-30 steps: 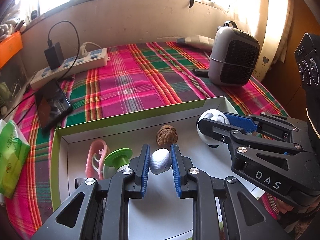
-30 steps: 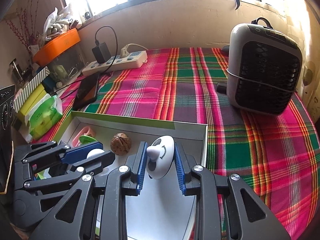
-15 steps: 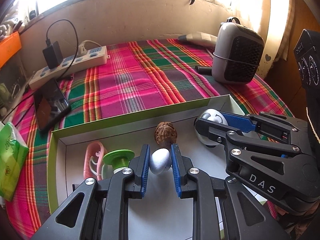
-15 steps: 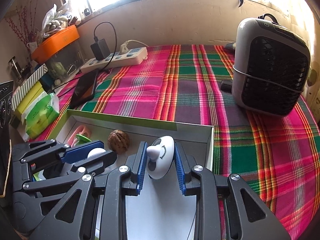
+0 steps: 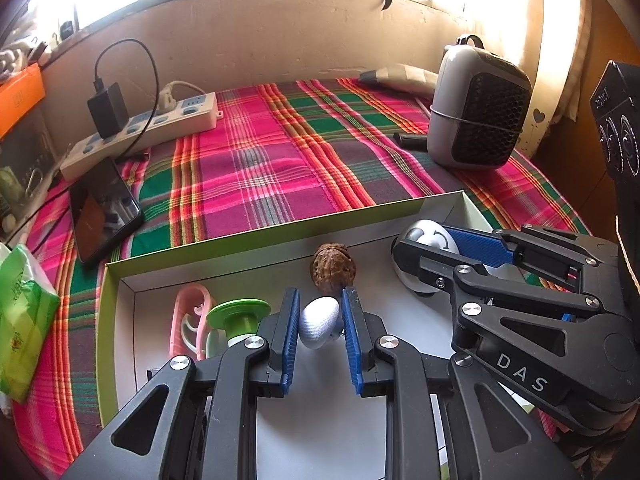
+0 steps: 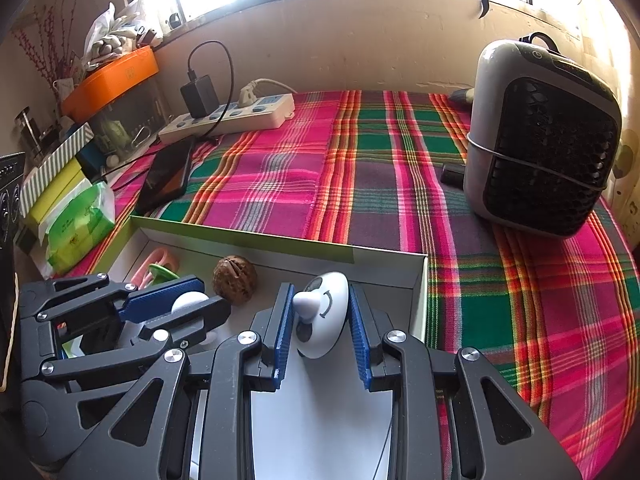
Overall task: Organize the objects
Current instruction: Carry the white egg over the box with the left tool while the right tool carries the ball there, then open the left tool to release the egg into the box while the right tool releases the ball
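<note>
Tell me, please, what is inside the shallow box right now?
The box holds a walnut, a pink clip and a green-topped piece. Both grippers hold a silver egg and white figure over it, hiding the floor beneath.

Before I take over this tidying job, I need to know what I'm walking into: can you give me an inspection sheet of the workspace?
Surface: plaid cloth.
Job's things: shallow box holding walnut, pink clip, green-capped piece; silver egg; white round toy.
Clutter: phone, green tissue pack, grey heater, orange box.
Grippers: left tool shut on silver egg; right tool shut on white round toy.
Cables: power strip with black charger.
Surroundings: wall, bright window above.
</note>
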The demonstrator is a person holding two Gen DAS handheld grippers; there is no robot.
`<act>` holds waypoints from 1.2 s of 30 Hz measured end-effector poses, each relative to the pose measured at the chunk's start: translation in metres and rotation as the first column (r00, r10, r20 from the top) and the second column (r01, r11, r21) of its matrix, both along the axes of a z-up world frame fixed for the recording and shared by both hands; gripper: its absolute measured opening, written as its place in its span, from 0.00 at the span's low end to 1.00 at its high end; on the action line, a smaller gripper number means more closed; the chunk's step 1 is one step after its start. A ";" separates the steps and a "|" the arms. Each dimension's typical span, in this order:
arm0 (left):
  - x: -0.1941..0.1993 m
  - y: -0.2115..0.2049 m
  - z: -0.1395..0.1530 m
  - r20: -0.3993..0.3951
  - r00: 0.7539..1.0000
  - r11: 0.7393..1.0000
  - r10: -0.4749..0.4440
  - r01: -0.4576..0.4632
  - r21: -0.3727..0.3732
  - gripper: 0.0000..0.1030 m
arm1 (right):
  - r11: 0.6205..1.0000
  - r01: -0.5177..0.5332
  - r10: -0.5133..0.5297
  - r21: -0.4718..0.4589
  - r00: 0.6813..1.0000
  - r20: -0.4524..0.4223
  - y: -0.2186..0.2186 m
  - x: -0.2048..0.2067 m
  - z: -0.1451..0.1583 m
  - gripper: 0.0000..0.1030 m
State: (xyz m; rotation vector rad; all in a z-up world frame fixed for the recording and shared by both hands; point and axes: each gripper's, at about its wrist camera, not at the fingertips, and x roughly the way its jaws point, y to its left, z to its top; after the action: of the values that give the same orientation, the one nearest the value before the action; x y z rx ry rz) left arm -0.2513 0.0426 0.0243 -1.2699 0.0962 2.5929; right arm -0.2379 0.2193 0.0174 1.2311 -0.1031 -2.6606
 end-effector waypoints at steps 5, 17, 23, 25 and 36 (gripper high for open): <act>0.000 0.001 0.000 0.003 1.000 1.000 0.001 -0.001 -0.002 0.19 | 1.000 0.003 -0.003 0.004 1.000 0.003 -0.001 -0.001 0.000 0.28; 0.001 -0.003 0.000 0.005 1.000 1.000 0.009 -0.009 0.004 0.23 | 1.000 0.011 -0.011 -0.019 1.000 0.005 0.001 0.000 0.000 0.28; 0.004 -0.005 0.002 0.003 1.000 1.000 0.015 -0.015 0.012 0.24 | 0.999 0.015 -0.015 -0.036 1.000 0.009 0.001 0.002 0.000 0.29; 0.005 -0.006 0.002 0.002 1.000 1.000 0.014 -0.014 0.012 0.24 | 0.999 0.018 -0.018 -0.040 1.000 0.007 0.002 0.003 0.001 0.30; 0.019 -0.006 0.011 -0.026 0.999 1.000 0.025 -0.025 0.005 0.24 | 0.997 0.034 -0.036 -0.063 0.999 -0.022 0.004 0.014 0.011 0.39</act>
State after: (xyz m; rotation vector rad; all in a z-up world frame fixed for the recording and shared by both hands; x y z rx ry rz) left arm -0.2326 0.0365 0.0351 -1.2433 0.0799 2.6303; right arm -0.2243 0.2229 0.0279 1.1900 -0.2039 -2.6788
